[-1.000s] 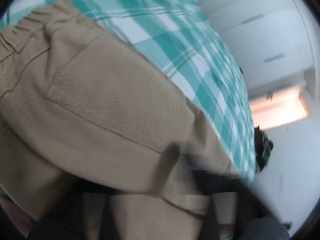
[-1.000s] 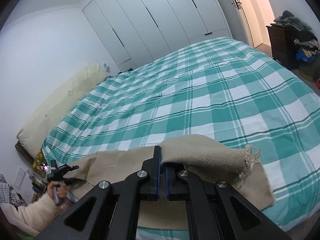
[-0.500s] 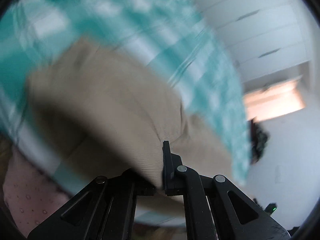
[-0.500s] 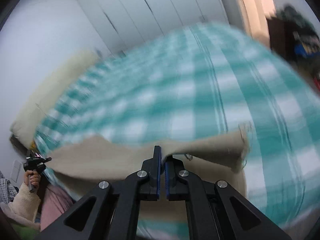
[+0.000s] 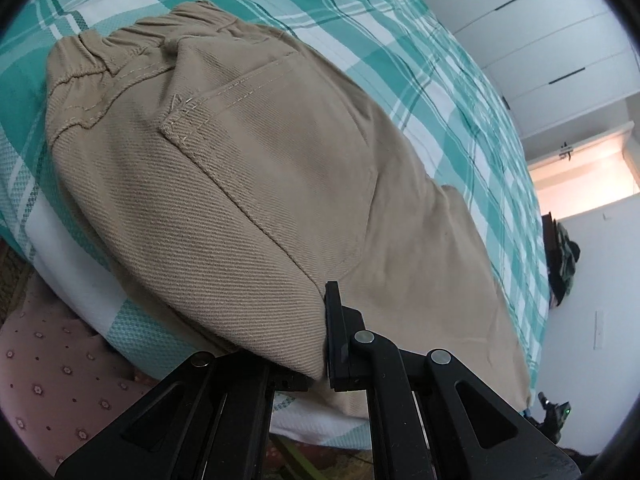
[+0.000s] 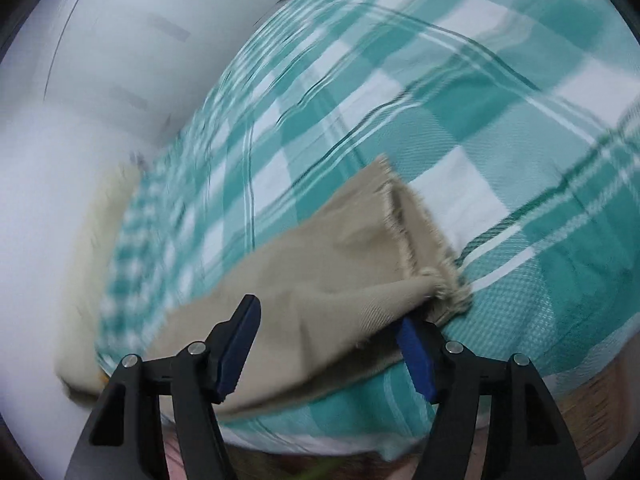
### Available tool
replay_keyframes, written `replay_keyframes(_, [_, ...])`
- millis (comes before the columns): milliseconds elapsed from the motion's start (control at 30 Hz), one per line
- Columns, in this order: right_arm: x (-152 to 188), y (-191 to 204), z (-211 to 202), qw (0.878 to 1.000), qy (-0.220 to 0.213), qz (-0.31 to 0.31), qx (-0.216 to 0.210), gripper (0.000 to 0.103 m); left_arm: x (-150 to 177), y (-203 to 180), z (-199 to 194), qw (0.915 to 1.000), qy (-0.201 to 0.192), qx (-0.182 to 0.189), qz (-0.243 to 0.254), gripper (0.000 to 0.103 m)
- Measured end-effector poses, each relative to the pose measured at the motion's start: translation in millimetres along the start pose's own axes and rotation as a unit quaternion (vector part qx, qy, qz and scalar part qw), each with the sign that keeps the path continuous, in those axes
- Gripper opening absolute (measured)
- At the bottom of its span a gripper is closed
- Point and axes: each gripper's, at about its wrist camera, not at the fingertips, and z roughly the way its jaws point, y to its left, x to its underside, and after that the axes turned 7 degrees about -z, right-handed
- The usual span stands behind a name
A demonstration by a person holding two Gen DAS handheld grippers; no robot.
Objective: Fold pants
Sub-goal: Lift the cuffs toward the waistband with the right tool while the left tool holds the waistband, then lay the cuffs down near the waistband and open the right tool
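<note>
In the left wrist view, a pink spotted cloth [image 5: 52, 364] was seen at the far left, down by the side of the bed. Next to it, the green and white checked bedspread [image 5: 420, 80] was spread over the bed. The tan pants [image 5: 256, 184] were laid on the bedspread near its edge. The stretchy waistband [image 5: 108, 52] was at the upper left, and a back pocket [image 5: 280, 152] with pale stitching was shown facing up. Lower down, a fold of the pants was pinched by the left gripper [image 5: 324, 344]. Its black fingers were pressed together on the cloth, and one finger was partly hidden under the fold. Farther right, white cupboard doors [image 5: 540, 28] and a bright doorway [image 5: 584, 176] were seen. A dark pile of things [image 5: 564, 260] was stood against the wall at the far right.

The right wrist view was blurry. A pale cream headboard [image 6: 100, 248] was seen at the left, by a white wall. The same checked bedspread [image 6: 460, 92] was spread across the middle and right. The leg end of the pants [image 6: 340, 272] was laid on it, with the frayed hems [image 6: 420, 240] pointed up and to the right. The right gripper [image 6: 328, 340] was held over the leg. Its blue-padded fingers [image 6: 240, 336] were spread wide apart, one on each side of the cloth, and nothing was pinched between them.
</note>
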Motion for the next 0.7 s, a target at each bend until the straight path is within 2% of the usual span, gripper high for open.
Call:
replay_keyframes(33, [-2,-7,2,0.999,0.000,0.032,-0.013,0.063,1,1,0,1.0000,-0.001,0.001,0.000,0.003])
replay_keyframes(100, [-8,-21,12,0.996,0.016,0.084,-0.021,0.045,0,2,1,1.0000,-0.002,0.004,0.000,0.003])
replay_keyframes(133, [-11,-25,16,0.995,0.026,0.092,-0.008,0.018,1,2,1,1.0000,-0.002,0.005,0.000,0.003])
replay_keyframes(167, [-15,-23,19,0.996,0.039,0.078,0.022,0.003,1,3,0,1.0000,-0.002,0.006,0.001,0.003])
replay_keyframes(233, [-23,-3,11,0.999,0.028,0.020,0.035,0.003,2,4,-1,1.0000,-0.003,0.007,0.002,0.003])
replay_keyframes(267, [-27,14,-2,1.000,0.002,-0.023,0.016,0.003,2,4,-2,1.0000,-0.004,0.006,0.004,0.003])
replay_keyframes(333, [-29,44,-28,0.993,-0.049,-0.107,-0.024,0.003,4,3,-2,0.9999,-0.007,0.002,0.012,0.004])
replay_keyframes(367, [-28,51,-33,0.989,-0.049,-0.140,-0.014,0.003,5,3,-2,0.9999,-0.008,0.001,0.015,0.004])
replay_keyframes(400, [-26,50,-26,0.985,-0.021,-0.169,0.040,0.003,5,3,-1,0.9999,-0.007,0.000,0.015,0.004])
replay_keyframes(433, [-24,43,-15,0.980,0.013,-0.179,0.084,0.005,5,3,0,0.9999,-0.007,-0.001,0.015,0.004])
replay_keyframes(500, [-15,16,10,0.977,0.088,-0.150,0.120,0.005,4,3,0,0.9999,-0.006,-0.003,0.016,0.004])
replay_keyframes(633, [-15,9,3,0.987,0.052,-0.117,0.097,0.005,5,2,1,0.9998,-0.005,-0.006,0.021,0.004])
replay_keyframes(700, [-17,20,2,0.982,0.047,-0.140,0.120,0.004,4,2,1,0.9998,-0.005,-0.007,0.021,0.004])
